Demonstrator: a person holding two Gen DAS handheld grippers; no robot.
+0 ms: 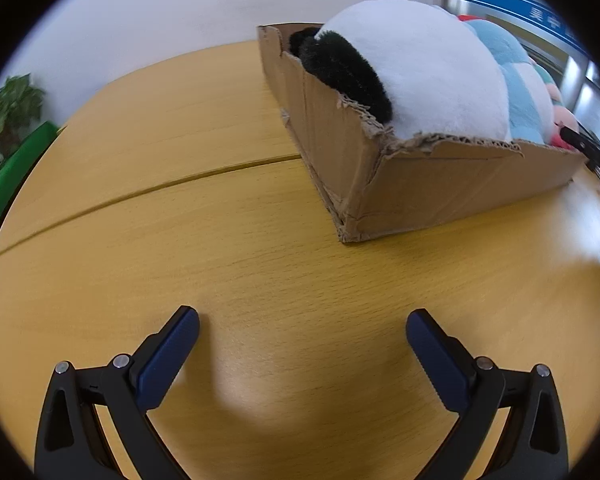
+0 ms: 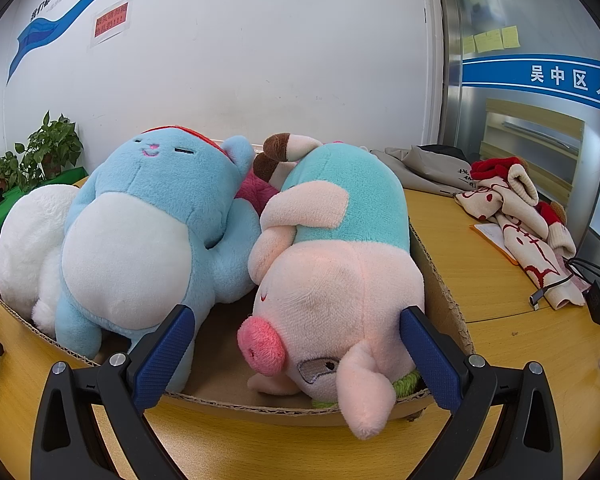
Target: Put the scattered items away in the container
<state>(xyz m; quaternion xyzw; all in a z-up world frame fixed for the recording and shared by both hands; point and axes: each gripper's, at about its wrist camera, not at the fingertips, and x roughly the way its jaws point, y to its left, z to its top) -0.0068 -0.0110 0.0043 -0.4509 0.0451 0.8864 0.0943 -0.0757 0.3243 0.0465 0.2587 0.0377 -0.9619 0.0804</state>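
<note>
A low cardboard box (image 1: pixel 452 184) stands on the wooden table (image 1: pixel 220 240) and holds several plush toys. A white and black plush (image 1: pixel 420 68) fills its near end in the left wrist view. My left gripper (image 1: pixel 302 334) is open and empty over bare table, short of the box. In the right wrist view the box (image 2: pixel 444 292) holds a blue plush (image 2: pixel 140 232), a pink pig plush in a teal shirt (image 2: pixel 332 280) lying upside down, and the white plush (image 2: pixel 28 240). My right gripper (image 2: pixel 296 332) is open, its fingers on either side of the pig's head, not squeezing it.
A patterned cloth with red trim (image 2: pixel 516 220), a grey garment (image 2: pixel 424 168), a charger and cables (image 2: pixel 596 300) lie on the table to the right of the box. Potted plants (image 2: pixel 40 152) and a green surface stand at the far left. A wall is behind.
</note>
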